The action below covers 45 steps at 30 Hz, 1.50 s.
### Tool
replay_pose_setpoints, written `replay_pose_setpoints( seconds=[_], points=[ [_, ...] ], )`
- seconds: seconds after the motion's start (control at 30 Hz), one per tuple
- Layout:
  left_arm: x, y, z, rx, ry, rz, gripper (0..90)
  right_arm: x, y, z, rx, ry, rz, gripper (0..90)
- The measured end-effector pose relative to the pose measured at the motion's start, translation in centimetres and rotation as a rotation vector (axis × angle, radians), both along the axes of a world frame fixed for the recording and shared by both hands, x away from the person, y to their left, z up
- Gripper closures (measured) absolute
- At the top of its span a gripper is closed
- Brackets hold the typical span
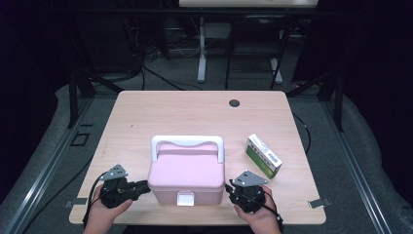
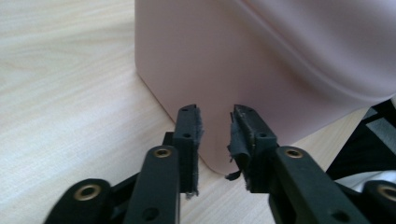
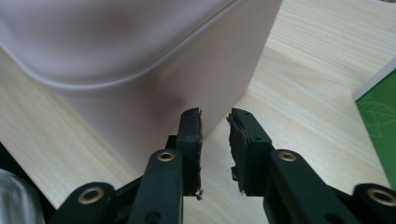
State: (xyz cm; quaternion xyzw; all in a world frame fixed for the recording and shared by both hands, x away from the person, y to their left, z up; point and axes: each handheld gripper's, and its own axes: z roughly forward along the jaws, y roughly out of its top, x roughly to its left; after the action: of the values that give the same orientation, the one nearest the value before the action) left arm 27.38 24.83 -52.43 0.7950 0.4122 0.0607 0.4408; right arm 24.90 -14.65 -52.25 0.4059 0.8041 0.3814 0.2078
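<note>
A pink lidded box (image 1: 186, 176) with a white handle (image 1: 187, 142) and a white front latch (image 1: 185, 198) stands near the table's front edge. My left gripper (image 1: 145, 185) lies at the box's left side, pointing at it. In the left gripper view the jaws of my left gripper (image 2: 217, 112) are narrowly open and hold nothing, their tips close to the box's rounded corner (image 2: 261, 46). My right gripper (image 1: 227, 188) sits at the box's right side. In the right gripper view my right gripper (image 3: 215, 114) is likewise narrowly open and holds nothing, close to the box wall (image 3: 140, 46).
A green and white carton (image 1: 263, 155) lies flat to the right of the box, its green face (image 3: 380, 116) at the right gripper view's edge. The wooden table (image 1: 195, 112) has a dark grommet hole (image 1: 234, 103) at the back. Desk legs and cables stand beyond the table.
</note>
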Motion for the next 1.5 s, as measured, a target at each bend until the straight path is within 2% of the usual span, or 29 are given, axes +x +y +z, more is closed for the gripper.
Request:
replay_pose_setpoints(
  seconds=[0.27, 0.43, 0.63, 0.7, 0.97, 1.27, 1.33, 1.5],
  points=[
    [1.1, 0.5, 1.7, 0.015, -0.039, -0.006, 61.1, 0.7, -1.0, 1.7, 0.039, 0.013, 0.006, 68.6],
    [2.0, 0.5, 3.2, 0.020, -0.030, -0.013, 56.7, 1.3, -1.1, 3.5, 0.055, 0.011, 0.020, 65.6],
    [3.1, 0.4, 5.3, 0.015, -0.031, -0.012, 56.2, 2.3, -1.7, 5.7, 0.084, 0.019, 0.020, 63.0],
    [3.4, 0.3, 5.9, 0.015, -0.029, -0.015, 56.1, 2.6, -1.7, 6.2, 0.079, 0.021, 0.025, 60.7],
    [4.6, -0.6, 8.0, 0.014, -0.027, -0.042, 55.3, 3.5, -1.2, 8.0, 0.081, 0.019, 0.046, 59.7],
    [6.0, -2.4, 9.9, 0.012, -0.008, -0.082, 51.1, 5.1, 0.0, 9.9, 0.119, 0.010, 0.060, 58.2],
    [6.4, -2.7, 10.2, 0.031, -0.015, -0.076, 50.2, 5.5, 0.3, 10.2, 0.123, 0.006, 0.060, 57.3],
    [7.2, -3.0, 10.3, 0.033, -0.018, -0.057, 50.3, 6.7, 0.7, 10.6, 0.131, 0.023, 0.043, 55.9]
  ],
)
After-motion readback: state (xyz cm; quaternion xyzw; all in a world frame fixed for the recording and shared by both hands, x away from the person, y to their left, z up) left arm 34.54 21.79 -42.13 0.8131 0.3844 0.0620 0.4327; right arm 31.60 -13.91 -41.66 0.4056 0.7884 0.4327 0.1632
